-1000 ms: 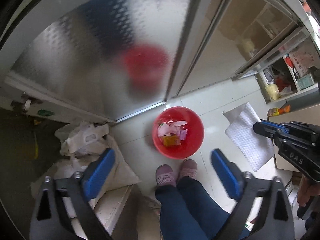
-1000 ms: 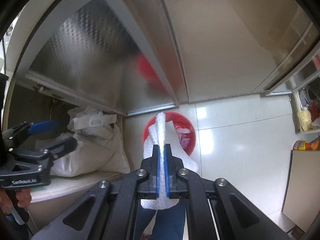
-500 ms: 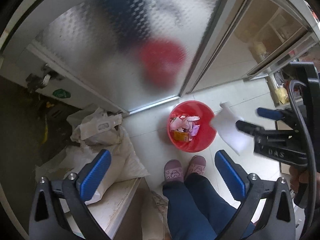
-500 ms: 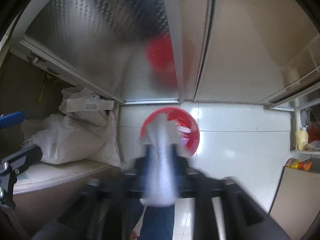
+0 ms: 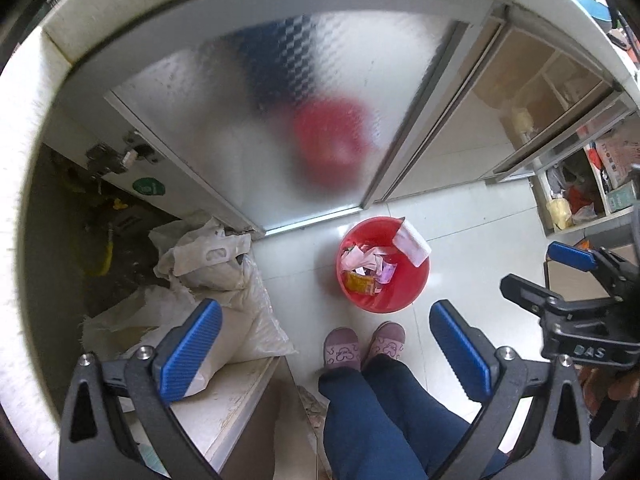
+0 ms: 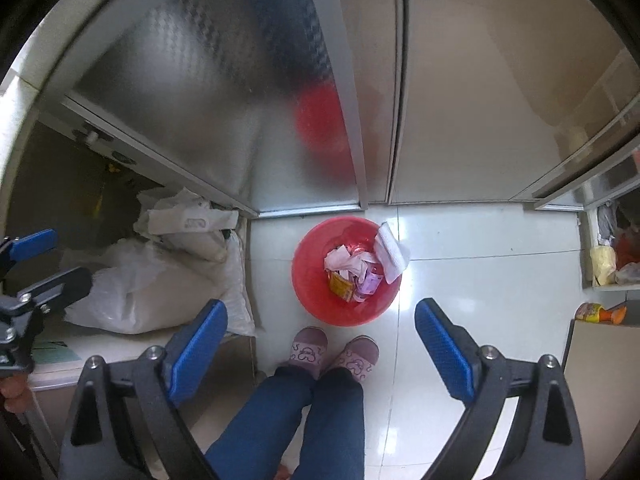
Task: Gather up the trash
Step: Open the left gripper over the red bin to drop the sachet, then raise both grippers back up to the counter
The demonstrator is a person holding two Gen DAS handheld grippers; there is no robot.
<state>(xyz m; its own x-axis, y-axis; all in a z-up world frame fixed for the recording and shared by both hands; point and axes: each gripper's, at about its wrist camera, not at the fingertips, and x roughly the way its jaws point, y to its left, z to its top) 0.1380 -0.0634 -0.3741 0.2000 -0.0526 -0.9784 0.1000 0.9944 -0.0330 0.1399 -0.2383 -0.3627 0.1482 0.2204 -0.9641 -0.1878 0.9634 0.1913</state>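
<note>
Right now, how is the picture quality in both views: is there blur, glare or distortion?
Left wrist view: sharp, strong fisheye bending at the edges; the red basin appears as a blurred red smear in the patterned metal door. Right wrist view: also sharp, no motion blur; bright glare on the floor tiles beside the basin, and the same smeared reflection in the door.

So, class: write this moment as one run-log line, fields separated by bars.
left gripper: open, holding nothing | right gripper: open, holding nothing | white paper towel: at rim of red bin | bin: on floor, holds wrappers

1 red bin (image 6: 316, 280), 1 white paper towel (image 6: 390, 256), 2 claws, 2 slippers, 2 white sacks
</note>
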